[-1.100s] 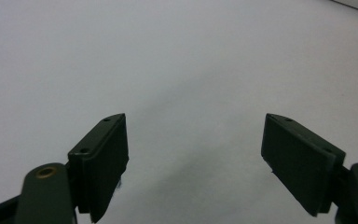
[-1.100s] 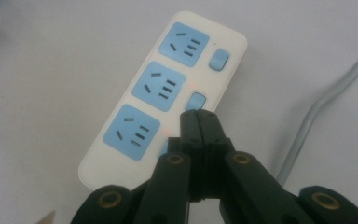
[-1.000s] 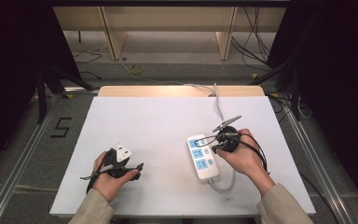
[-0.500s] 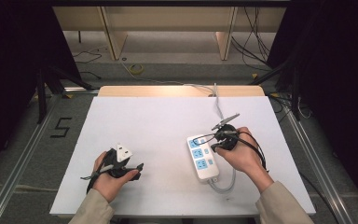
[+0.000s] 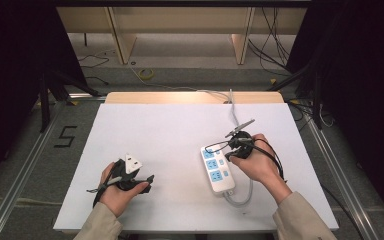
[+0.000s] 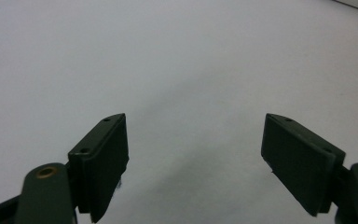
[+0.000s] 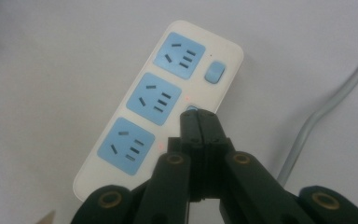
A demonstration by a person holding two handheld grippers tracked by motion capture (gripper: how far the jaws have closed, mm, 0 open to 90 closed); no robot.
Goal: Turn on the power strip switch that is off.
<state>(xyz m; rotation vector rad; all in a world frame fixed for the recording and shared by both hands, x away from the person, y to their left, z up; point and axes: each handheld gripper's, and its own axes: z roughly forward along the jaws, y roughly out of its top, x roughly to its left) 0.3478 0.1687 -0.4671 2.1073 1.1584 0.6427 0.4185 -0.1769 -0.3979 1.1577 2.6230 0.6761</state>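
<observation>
No shift since; right tongs (image 7: 199, 122) closed over power strip (image 7: 156, 98) switch.

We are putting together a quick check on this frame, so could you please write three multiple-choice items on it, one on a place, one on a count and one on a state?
1. Where does the power strip lie on the white table?
A. Beside the person's left hand
B. Beside the person's right hand
C. At the far edge

2. How many blue socket faces does the strip show?
A. Two
B. Three
C. Five

3. How do the jaws of the two grippers stand?
A. Both open
B. Left shut, right open
C. Left open, right shut

Answers: 1 B, the high view shows it just beside the right gripper. 2 B, the right gripper view shows three in a row. 3 C, the left gripper has a wide gap with bare table between, while the right jaws meet over a switch on the strip.
</observation>
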